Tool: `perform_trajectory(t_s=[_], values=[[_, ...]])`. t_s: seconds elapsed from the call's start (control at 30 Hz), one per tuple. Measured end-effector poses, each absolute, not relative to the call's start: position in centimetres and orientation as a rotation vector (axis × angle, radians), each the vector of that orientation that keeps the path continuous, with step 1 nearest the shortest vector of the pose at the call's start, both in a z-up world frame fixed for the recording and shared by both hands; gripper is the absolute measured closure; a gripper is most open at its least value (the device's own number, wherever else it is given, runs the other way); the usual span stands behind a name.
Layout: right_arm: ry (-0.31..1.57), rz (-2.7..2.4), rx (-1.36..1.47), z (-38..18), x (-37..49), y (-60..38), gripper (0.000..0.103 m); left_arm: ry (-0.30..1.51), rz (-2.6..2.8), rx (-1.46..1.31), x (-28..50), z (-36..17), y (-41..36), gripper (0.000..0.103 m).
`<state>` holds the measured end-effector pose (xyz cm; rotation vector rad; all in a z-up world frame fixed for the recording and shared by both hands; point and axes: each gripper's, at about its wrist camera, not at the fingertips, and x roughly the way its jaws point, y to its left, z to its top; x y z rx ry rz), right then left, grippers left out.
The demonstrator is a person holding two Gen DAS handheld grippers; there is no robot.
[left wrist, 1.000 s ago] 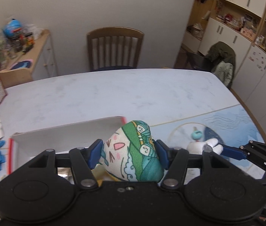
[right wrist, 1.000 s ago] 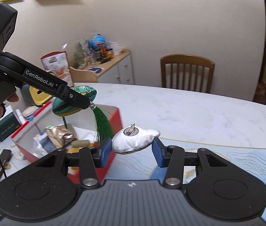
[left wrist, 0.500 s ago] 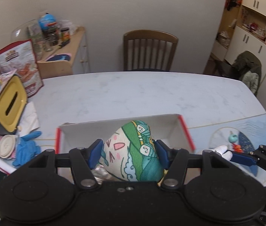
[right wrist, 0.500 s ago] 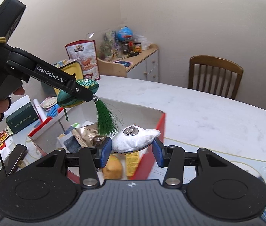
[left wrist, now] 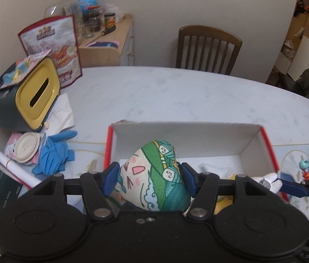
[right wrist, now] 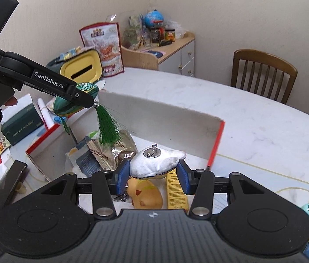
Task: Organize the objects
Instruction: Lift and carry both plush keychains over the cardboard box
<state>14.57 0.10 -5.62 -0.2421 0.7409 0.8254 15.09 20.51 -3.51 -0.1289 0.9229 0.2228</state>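
Box [left wrist: 187,131] lies directly below both grippers — red-edged, white-walled, open-topped. Left gripper [left wrist: 150,178] is clamped on a printed fabric pouch [left wrist: 154,175] over its near-left end; right gripper [right wrist: 153,172] pinches a white plush [right wrist: 156,161] above a yellow toy [right wrist: 145,195] and foil packets [right wrist: 113,151] inside.

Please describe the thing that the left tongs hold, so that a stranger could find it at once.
Find the red-edged cardboard box on the white table. Above its left end, the left tongs grip a small stuffed fabric pouch, cream and green with a cartoon face. Only it has a green tassel.
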Motion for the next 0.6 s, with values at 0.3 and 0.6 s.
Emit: perform_trajectory(t_s=[0.3, 0.6], values=[[0.82, 0.833, -0.279, -8.2, 15.6, 2.4, 0.057, 0.976, 0.207, -0.07, 15.0, -6.1, 20.3, 0.043], [0.85, 0.831, -0.333, -10.0, 16.0, 3.3, 0.057, 1.023, 0.184, -0.071, 14.6, -8.1, 20.0, 0.043]])
